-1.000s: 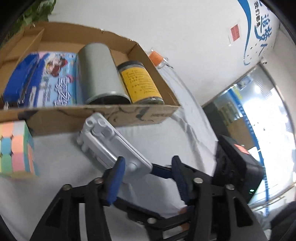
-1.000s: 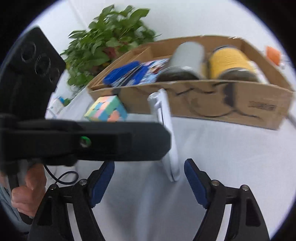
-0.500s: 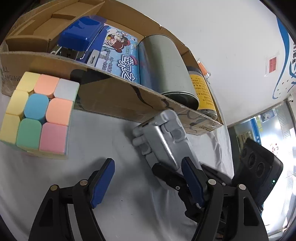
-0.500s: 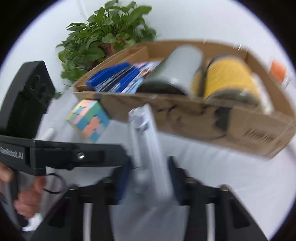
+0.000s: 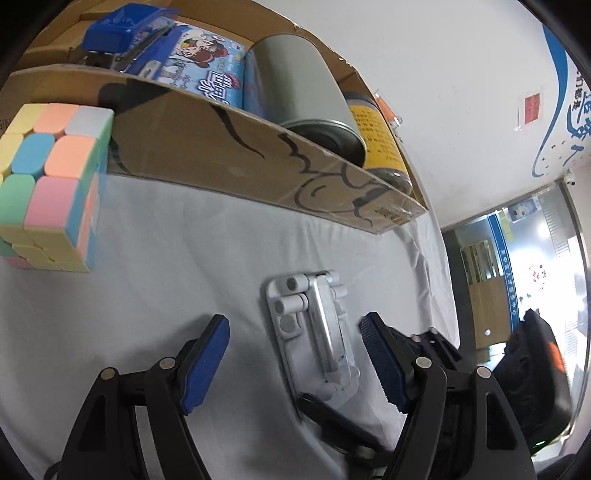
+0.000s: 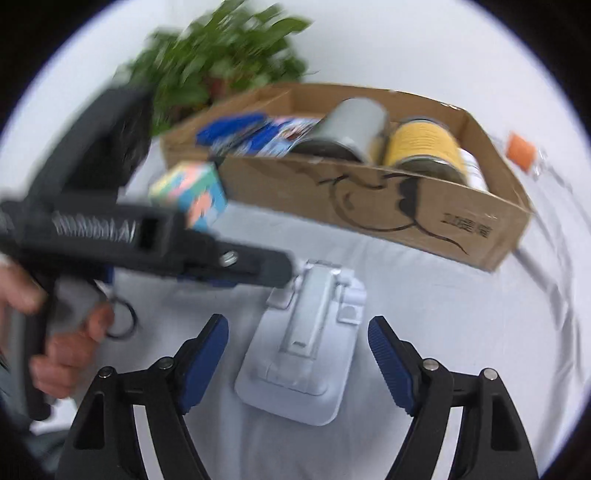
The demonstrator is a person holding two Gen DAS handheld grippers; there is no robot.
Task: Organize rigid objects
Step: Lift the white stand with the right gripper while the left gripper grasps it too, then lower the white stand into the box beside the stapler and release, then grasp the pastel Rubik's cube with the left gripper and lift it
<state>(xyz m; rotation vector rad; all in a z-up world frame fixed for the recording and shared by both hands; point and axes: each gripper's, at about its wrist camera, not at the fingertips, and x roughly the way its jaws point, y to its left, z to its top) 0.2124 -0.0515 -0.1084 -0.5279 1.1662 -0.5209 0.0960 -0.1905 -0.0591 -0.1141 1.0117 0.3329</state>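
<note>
A silver folding phone stand (image 5: pixel 314 332) lies flat on the white cloth, hinge end toward the cardboard box (image 5: pixel 240 147). My left gripper (image 5: pixel 293 325) is open and straddles the stand without its pads touching it. My right gripper (image 6: pixel 296 325) also has the stand (image 6: pixel 306 354) between its blue pads; its jaws are opening and clear of the stand. A pastel puzzle cube (image 5: pixel 51 177) sits on the cloth at the box's left front corner. In the right wrist view a hand (image 6: pixel 62 350) holds the blurred left gripper body.
The box (image 6: pixel 406 206) holds a blue stapler (image 5: pixel 118 29), a printed blue packet, a grey can (image 5: pixel 295 81) and a yellow-labelled jar (image 5: pixel 380 140), both lying down. A bottle with an orange cap (image 6: pixel 521 149) lies behind the box. A potted plant (image 6: pixel 221 55) stands at the back left.
The stand went from upright in my left gripper, through a grip by the right gripper, to lying flat on the cloth. Both grippers now stand open around it.
</note>
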